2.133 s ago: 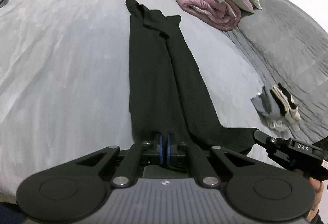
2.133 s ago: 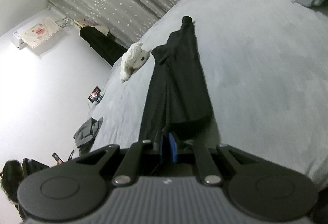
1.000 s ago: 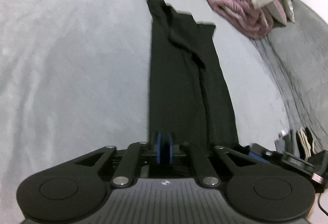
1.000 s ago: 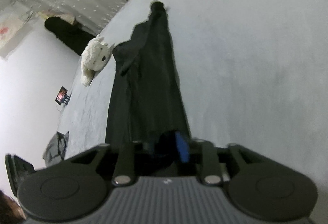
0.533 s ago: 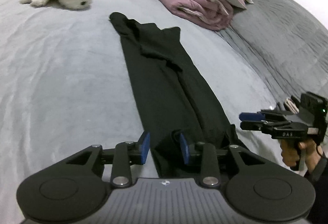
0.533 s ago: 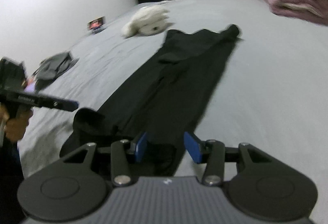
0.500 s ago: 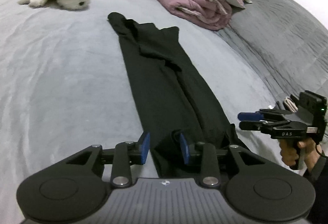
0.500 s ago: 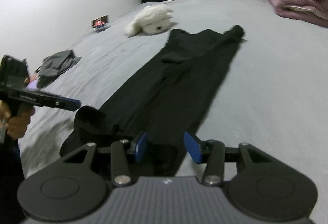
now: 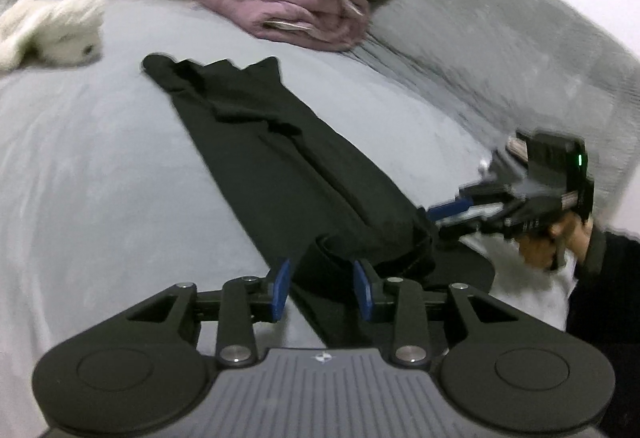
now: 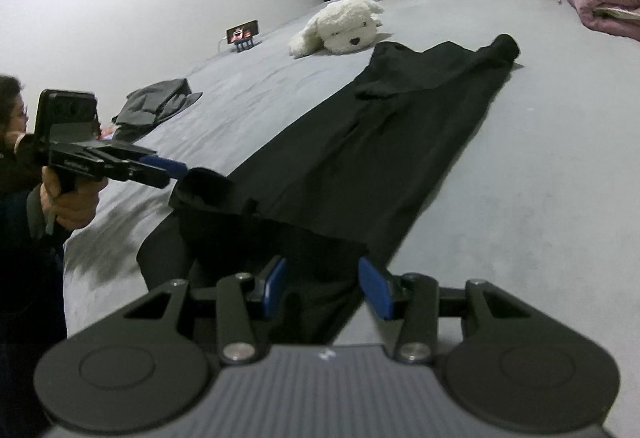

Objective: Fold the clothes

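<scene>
Both grippers, left (image 9: 320,290) and right (image 10: 322,288), are seen part-open with nothing pinched, the garment's (image 9: 288,173) near end lying loosely between their fingers. It is stretched along the bed (image 9: 100,177). Soft, light, limp cloth is judged; hem corners should be pinched.

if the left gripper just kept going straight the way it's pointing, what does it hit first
Most likely the black trousers: the left gripper points down along them with open jaws, and their bunched near end already lies between its pads. Beyond that is only the grey bed, though depth is hard to judge here.
</scene>
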The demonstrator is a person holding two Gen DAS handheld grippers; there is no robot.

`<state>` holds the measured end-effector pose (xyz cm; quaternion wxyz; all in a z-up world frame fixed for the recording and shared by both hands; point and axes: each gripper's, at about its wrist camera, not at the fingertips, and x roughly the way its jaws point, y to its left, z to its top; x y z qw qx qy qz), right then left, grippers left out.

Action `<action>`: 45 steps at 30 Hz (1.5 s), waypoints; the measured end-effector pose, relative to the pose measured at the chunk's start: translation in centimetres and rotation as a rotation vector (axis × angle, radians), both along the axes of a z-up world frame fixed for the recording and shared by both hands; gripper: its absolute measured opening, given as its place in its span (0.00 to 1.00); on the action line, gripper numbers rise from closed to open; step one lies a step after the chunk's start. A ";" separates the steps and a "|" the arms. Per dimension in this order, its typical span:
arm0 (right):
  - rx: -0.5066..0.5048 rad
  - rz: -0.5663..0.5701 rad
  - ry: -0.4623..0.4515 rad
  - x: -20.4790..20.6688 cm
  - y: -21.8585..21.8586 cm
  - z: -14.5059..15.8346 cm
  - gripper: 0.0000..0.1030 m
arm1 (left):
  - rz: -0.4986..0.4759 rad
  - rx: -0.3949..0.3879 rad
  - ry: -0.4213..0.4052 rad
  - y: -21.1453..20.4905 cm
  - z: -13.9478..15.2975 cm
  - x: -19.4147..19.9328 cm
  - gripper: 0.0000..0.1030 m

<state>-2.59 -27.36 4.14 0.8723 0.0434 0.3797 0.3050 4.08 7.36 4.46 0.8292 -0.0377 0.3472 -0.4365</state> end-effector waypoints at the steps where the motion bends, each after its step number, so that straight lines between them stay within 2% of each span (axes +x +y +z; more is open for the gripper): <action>1: -0.001 0.004 0.001 0.1 0.1 -0.1 0.41 | -0.018 0.002 -0.017 -0.2 0.0 -0.1 0.32; 6: 0.013 -0.001 0.013 0.3 0.0 -0.4 0.41 | -0.127 0.052 -0.115 -1.2 0.0 -0.5 0.32; 10: 0.036 -0.016 0.025 0.5 -0.2 -0.6 0.40 | -0.161 0.082 -0.145 -1.8 -0.3 0.0 0.32; 14: 0.055 -0.022 0.038 0.7 -0.2 -1.0 0.41 | -0.162 0.096 -0.138 -2.4 -0.6 0.5 0.32; 25: 0.151 -0.079 0.101 1.5 -1.5 -1.7 0.40 | -0.131 0.043 -0.043 -2.0 -1.2 1.8 0.32; 30: 0.168 -0.096 0.111 1.4 -1.5 -2.0 0.40 | -0.110 0.070 -0.039 -2.2 -1.4 2.1 0.35; 33: 0.161 -0.105 0.109 1.2 -1.3 -1.9 0.38 | -0.093 0.064 -0.018 -2.2 -1.5 2.4 0.36; 35: 0.147 -0.116 0.108 1.0 -1.2 -1.9 0.31 | -0.087 0.075 -0.010 -2.4 -1.7 2.4 0.36; 37: 0.140 -0.128 0.110 1.0 -1.2 -1.9 0.29 | -0.082 0.081 -0.014 -2.7 -1.7 2.2 0.36; 39: 0.131 -0.136 0.106 1.0 -1.1 -1.8 0.26 | -0.065 0.084 -0.009 -2.9 -1.6 2.2 0.32; 41: 0.121 -0.143 0.099 1.0 -1.0 -1.7 0.16 | -0.055 0.088 -0.011 -3.2 -1.6 2.0 0.15; 45: 0.104 -0.150 0.065 0.6 -0.7 -1.2 0.10 | -0.041 0.071 -0.028 -3.3 -1.2 1.2 0.08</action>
